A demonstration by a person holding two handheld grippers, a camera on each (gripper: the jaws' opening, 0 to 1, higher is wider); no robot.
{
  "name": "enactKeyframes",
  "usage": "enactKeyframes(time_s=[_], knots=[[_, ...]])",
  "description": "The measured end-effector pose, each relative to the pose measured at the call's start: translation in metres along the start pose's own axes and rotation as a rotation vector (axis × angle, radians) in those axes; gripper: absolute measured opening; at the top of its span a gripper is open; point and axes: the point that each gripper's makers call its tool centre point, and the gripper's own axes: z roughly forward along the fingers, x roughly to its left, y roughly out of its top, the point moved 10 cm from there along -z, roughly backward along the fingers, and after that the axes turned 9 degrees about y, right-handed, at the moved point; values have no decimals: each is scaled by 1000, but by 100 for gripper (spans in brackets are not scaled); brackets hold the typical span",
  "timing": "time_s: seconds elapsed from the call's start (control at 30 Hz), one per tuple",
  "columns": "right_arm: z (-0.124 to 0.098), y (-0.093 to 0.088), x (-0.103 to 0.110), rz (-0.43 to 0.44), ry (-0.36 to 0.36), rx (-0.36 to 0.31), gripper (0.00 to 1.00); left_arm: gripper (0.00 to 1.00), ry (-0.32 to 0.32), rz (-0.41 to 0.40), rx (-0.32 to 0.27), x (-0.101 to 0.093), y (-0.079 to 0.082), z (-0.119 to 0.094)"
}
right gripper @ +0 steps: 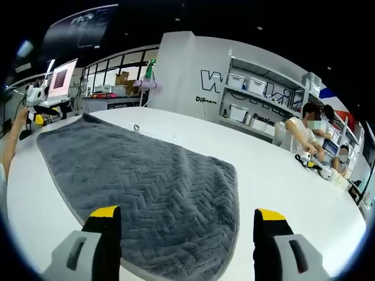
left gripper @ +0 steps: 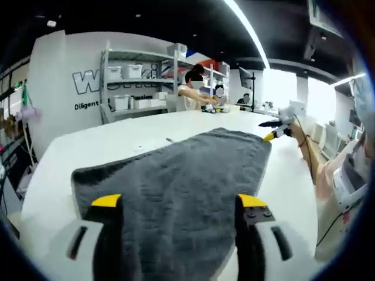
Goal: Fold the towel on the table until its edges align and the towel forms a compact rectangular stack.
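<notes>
A dark grey herringbone towel lies spread flat on the white table. My left gripper stands open, its yellow-tipped jaws wide apart over the towel's near end. At the towel's far right corner, the right gripper comes in beside a person's arm. In the right gripper view the towel stretches away to the left, and my right gripper is open above its near corner. The left gripper shows by the far corner, held in a hand.
A small dark item lies on the table beyond the towel. Shelves with white bins line the lettered wall. People work at the table's far end. A monitor stands at the back left.
</notes>
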Motion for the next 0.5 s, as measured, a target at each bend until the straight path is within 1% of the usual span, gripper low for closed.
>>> enactKeyframes(time_s=[0.03,0.07,0.1,0.17,0.23,0.33,0.5], knots=[[-1,0,-1,3,-3,-4,98,91,3,-16,-15,0,2,1],[-1,0,-2,6,-6,-6,98,96,9,-32,-51,0,5,3],[-2,0,-2,9,-9,-10,98,99,14,-39,-72,1,7,4],[-3,0,-2,15,-14,-14,98,99,28,-50,-85,2,8,6],[-3,-1,-2,18,-18,-14,98,99,41,-38,-80,2,8,8],[-2,-2,-2,21,-21,-7,98,99,61,9,-31,-1,4,11],[0,-5,-1,22,-20,10,97,99,59,19,-17,-1,2,14]])
